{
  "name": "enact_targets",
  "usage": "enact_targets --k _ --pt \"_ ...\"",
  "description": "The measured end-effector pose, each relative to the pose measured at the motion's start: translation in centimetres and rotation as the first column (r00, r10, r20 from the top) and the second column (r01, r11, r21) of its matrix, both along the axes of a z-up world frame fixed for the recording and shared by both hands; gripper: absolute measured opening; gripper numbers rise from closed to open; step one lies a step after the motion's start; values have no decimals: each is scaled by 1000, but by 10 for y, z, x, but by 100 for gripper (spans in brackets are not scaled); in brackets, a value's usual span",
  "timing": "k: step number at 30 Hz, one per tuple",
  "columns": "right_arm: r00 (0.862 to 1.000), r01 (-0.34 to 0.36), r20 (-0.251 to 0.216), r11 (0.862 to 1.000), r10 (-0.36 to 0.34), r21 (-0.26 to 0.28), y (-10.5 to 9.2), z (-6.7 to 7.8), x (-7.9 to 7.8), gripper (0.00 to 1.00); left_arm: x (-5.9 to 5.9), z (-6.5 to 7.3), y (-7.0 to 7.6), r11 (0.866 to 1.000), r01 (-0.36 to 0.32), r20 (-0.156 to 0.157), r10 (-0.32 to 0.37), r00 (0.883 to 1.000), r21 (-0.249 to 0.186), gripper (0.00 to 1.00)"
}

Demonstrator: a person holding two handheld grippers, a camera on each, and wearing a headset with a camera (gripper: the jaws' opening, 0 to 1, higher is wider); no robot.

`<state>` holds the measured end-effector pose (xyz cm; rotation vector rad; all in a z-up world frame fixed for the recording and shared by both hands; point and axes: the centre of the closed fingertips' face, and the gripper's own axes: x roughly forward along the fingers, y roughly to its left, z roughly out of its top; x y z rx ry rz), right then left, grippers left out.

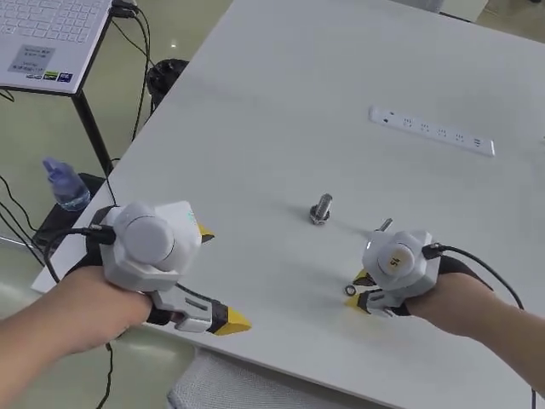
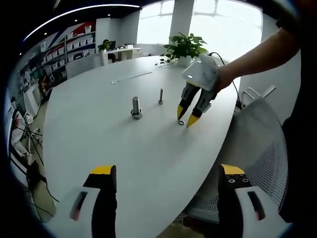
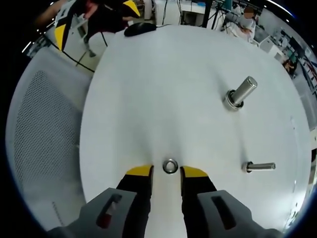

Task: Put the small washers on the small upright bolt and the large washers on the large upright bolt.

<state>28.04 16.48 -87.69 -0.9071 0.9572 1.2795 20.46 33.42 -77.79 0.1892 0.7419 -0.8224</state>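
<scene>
A small metal washer lies flat on the white table, between the yellow tips of my right gripper. The jaws stand open, slightly wider than the washer, and I cannot tell whether they touch it. In the head view the right gripper points down at the washer near the table's front edge. The large upright bolt and the thin small bolt stand just beyond it. My left gripper hovers wide open and empty at the front left, with the large bolt and small bolt ahead.
A white power strip lies at the far right of the table. A laptop on a stand and a water bottle are off the table's left edge. A grey mesh chair stands at the near edge.
</scene>
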Motion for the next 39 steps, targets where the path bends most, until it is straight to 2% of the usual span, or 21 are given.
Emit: enact_targets --k 10,16,22,24,30,34,39 --pt "1000 7 -10 995 -8 -104 2 -1 6 17 -1 -2 2 1000 0 -5 0 1000 5 82" --pt "1000 -10 -17 990 7 -142 0 -2 8 15 -3 -3 2 1000 -4 -11 4 1000 4 81" --pt "1000 -28 -6 991 27 -133 -1 -2 6 13 -6 -4 4 1000 -8 -14 8 1000 2 80" --pt "1000 -10 -12 992 9 -122 -1 -1 7 13 -7 -4 5 1000 -9 -15 9 1000 4 80" --pt "1000 -17 -14 994 16 -104 0 -1 7 13 -9 -4 5 1000 -7 -21 7 1000 6 79" --pt "998 30 -47 997 -33 -67 0 0 7 13 -9 -2 4 1000 -8 -17 8 1000 2 79" --pt "996 59 -61 997 -63 -58 -2 3 7 13 -7 0 5 1000 -10 -8 10 1000 6 79"
